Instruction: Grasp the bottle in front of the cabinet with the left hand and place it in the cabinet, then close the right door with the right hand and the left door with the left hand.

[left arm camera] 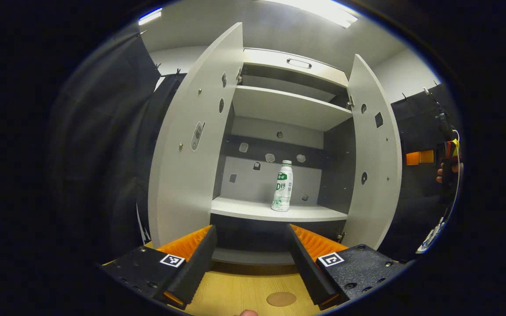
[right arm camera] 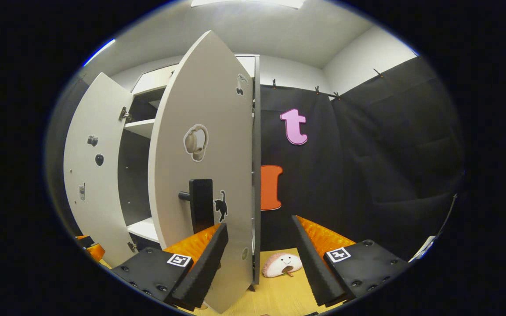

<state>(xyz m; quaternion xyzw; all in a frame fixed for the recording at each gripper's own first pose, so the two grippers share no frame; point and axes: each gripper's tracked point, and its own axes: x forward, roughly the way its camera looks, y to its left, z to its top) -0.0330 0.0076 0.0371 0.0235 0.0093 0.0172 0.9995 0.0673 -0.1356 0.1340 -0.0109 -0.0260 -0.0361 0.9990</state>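
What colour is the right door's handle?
Black; the handle on the right door shows best in the right gripper view.

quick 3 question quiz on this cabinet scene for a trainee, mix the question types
1. True or false: the bottle stands upright on a cabinet shelf.
2. Multiple choice: the left gripper is A) shut on the bottle, B) open and holding nothing, C) shut on a door handle.
3. Fill in: in the right gripper view, the right gripper is open and straddles the edge of the right ____, whose handle shows just above one finger.

Key: 1 true; 2 B; 3 door. Both doors are open, so the closing steps are not yet done.
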